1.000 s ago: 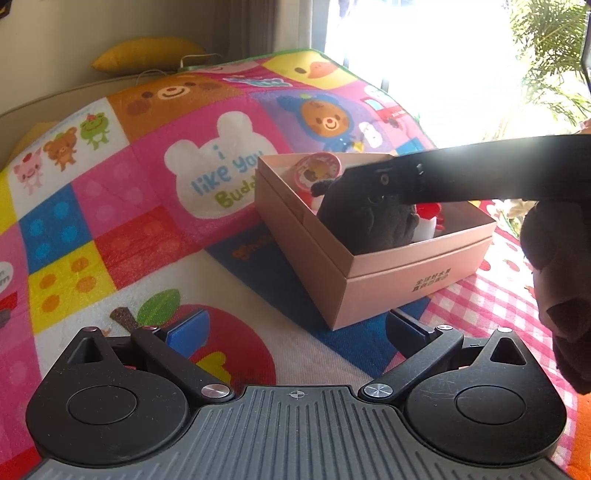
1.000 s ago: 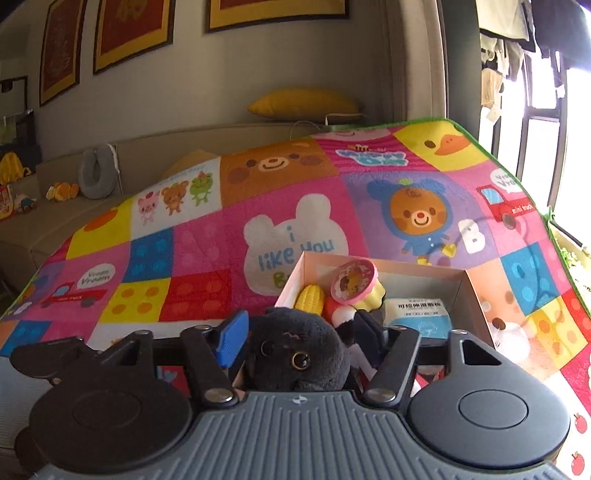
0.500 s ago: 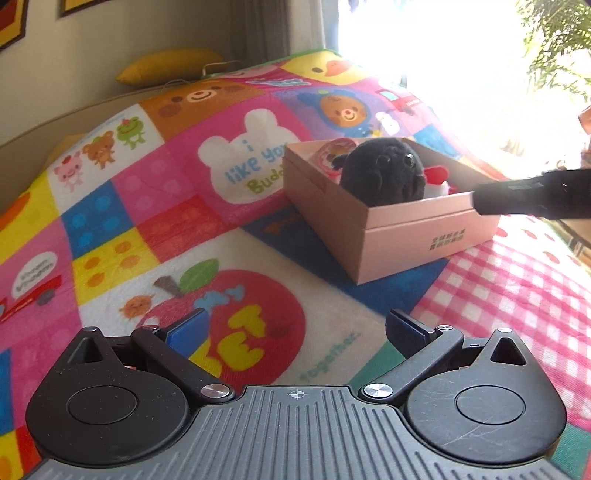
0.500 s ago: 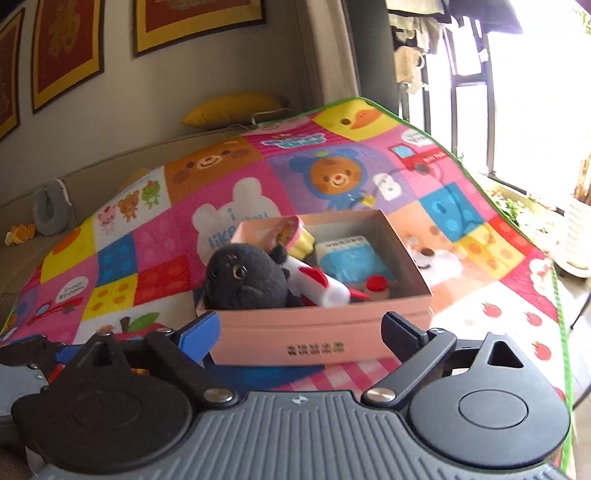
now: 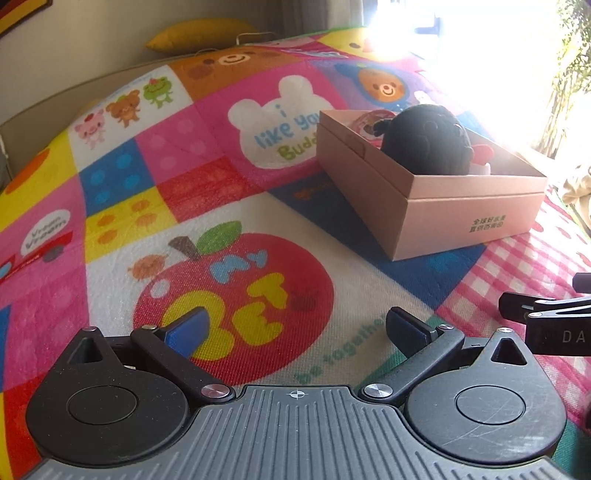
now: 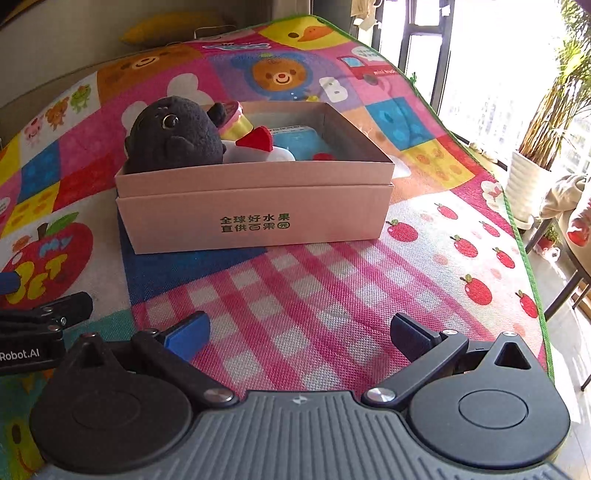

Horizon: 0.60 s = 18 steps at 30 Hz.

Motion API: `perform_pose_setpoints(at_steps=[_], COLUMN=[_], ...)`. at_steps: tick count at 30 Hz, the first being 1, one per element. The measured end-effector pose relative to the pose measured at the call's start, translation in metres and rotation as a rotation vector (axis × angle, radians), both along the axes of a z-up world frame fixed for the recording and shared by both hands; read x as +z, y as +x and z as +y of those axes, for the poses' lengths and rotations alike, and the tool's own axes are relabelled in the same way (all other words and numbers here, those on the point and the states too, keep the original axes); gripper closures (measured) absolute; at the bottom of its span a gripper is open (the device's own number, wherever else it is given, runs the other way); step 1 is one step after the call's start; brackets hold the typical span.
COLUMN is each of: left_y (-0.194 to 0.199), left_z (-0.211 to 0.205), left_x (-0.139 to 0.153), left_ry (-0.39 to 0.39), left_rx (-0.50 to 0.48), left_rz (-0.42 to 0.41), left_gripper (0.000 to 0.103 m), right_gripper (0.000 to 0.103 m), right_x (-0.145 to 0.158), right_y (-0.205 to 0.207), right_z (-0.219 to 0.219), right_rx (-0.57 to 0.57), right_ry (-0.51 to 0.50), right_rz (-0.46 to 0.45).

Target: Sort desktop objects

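A pink cardboard box (image 6: pixel 255 218) stands on the colourful play mat; it also shows in the left wrist view (image 5: pixel 461 218). In it lie a black plush toy (image 6: pixel 173 136), also seen in the left wrist view (image 5: pixel 424 144), a white bottle with a red cap (image 6: pixel 258 147), a pink-and-yellow toy (image 6: pixel 236 118) and a blue packet (image 6: pixel 299 138). My right gripper (image 6: pixel 301 332) is open and empty, low over the mat in front of the box. My left gripper (image 5: pixel 295 326) is open and empty over the apple print, left of the box.
The play mat (image 6: pixel 424 258) ends at a green edge on the right, with floor, a potted plant (image 6: pixel 532 173) and a chair leg beyond. A yellow cushion (image 5: pixel 199 33) lies behind the mat by the wall. Each gripper's side shows in the other's view (image 5: pixel 546 317).
My right gripper let go of the black plush in the box, opened and drew back towards me. My left gripper also drew back from the box.
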<state>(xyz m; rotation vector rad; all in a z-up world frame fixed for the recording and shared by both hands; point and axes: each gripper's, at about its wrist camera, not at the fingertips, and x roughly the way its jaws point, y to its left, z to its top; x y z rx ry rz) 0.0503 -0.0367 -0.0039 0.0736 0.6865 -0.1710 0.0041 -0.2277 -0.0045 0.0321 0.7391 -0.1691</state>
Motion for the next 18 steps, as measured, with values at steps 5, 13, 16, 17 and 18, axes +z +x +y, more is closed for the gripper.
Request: perform_pose_setpoints(at_steps=[5,13,16,17,18], left_y=[0.006,0.006,0.006,0.006,0.006], left_z=[-0.001,-0.001,-0.001,-0.001,-0.001], left_x=[-0.001,-0.001,-0.001,-0.001,-0.001], left_ry=[0.001,-0.001,-0.002,0.0,0.0], left_rx=[0.007,0.007,0.007,0.007,0.007], left_rz=[-0.001,0.0,0.001,0.0,0.0], left_gripper=[0.0,0.0,0.0,0.0,0.0], right_gripper=[0.0,0.0,0.0,0.0,0.0], right_x=[-0.003,-0.005,-0.006,-0.006,-0.005], right_y=[0.01,0.006,0.005,0.005,0.005], right_z=[-0.001,0.006,0.01,0.011,0.011], right_rx=[0.003,-0.036,-0.036,-0.036,-0.036], right_ry=[0.025,0.024,0.02,0.022,0.021], right_rz=[-0.014,-0.054,-0.053,-0.054,-0.053])
